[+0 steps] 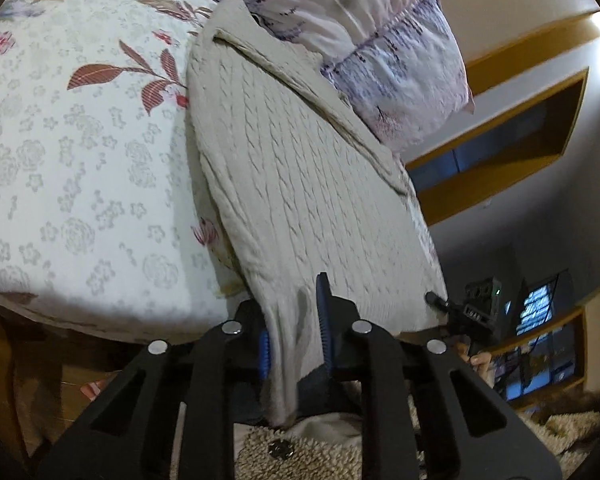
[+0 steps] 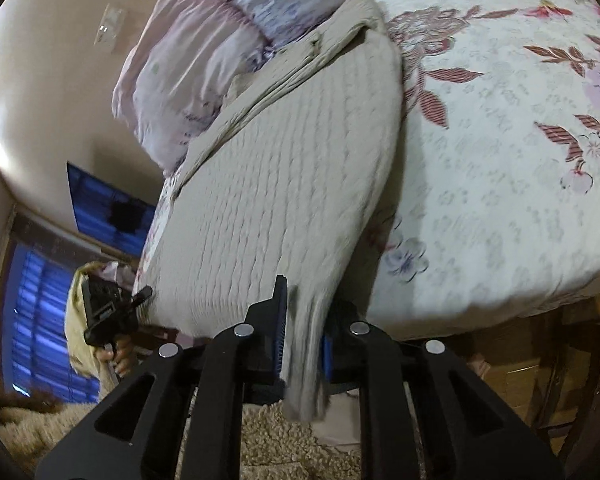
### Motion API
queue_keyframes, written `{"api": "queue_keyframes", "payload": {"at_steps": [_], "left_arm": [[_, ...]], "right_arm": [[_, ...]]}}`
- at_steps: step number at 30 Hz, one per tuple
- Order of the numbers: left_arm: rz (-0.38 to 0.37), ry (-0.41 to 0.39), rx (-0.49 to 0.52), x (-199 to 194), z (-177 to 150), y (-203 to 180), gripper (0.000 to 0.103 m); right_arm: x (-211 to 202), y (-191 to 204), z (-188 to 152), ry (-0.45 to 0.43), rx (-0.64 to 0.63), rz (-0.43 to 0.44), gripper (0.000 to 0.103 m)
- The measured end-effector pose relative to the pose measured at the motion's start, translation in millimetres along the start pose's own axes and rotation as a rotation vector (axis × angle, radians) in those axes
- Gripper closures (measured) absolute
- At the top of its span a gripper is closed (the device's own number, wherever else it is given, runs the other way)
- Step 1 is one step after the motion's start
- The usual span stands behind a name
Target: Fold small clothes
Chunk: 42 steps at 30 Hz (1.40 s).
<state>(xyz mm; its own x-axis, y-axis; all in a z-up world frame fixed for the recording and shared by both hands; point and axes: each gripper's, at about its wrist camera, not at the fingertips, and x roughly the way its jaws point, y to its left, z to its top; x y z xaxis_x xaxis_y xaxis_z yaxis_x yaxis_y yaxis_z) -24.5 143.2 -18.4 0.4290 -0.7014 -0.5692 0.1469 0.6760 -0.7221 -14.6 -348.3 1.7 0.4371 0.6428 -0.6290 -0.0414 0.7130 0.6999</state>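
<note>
- Beige cable-knit sweater (image 1: pixel 300 184) lies flat on the floral bedspread (image 1: pixel 80 160), its far end against the lilac pillow (image 1: pixel 400 80), its near hem at the bed's edge.
- Left gripper (image 1: pixel 294 340): jaws narrow, clamped on one hem corner of the sweater.
- Right gripper (image 2: pixel 304 344): jaws narrow, clamped on the other hem corner, fabric bunched between the blue pads (image 2: pixel 281 340).

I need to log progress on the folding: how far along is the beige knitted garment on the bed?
Done: the beige cable-knit sweater lies spread on the floral bedspread, one sleeve folded along its pillow side. In hand: the left gripper and right gripper each pinch a corner of the near hem. Left: folding the body over; it shows no body fold yet.
</note>
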Motion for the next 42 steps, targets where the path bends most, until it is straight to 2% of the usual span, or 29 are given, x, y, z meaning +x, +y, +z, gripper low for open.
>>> {"api": "queue_keyframes", "payload": {"at_steps": [1,4,7,12,18,24,32,42], "left_arm": [[0.012,0.013,0.018,2,-1,-3,0.095],[0.029,-0.002,0.049,1,-1,-7,0.096],[0.039,-0.05,0.061,-8,8,-11,0.097],[0.076,-0.14,0.092,-26,29,-21,0.097],[0.134,-0.216,0.119,-35,56,-30,0.097],[0.172,-0.258,0.116,-30,87,-34,0.097],[0.236,-0.301,0.151,-12,143,-46,0.097],[0.266,-0.325,0.115,24,222,-39,0.097]], "right_arm": [[-1,3,0,-0.008,-0.013,-0.006,0.094],[-5,12,7,-0.073,-0.042,-0.025,0.095],[-20,26,19,-0.18,-0.087,-0.032,0.095],[-35,40,35,-0.306,-0.153,-0.054,0.095],[-40,51,47,-0.404,-0.222,-0.107,0.095],[-37,63,63,-0.453,-0.296,-0.168,0.095],[-24,82,107,-0.5,-0.374,-0.248,0.095],[13,82,174,-0.525,-0.358,-0.285,0.096]]}}
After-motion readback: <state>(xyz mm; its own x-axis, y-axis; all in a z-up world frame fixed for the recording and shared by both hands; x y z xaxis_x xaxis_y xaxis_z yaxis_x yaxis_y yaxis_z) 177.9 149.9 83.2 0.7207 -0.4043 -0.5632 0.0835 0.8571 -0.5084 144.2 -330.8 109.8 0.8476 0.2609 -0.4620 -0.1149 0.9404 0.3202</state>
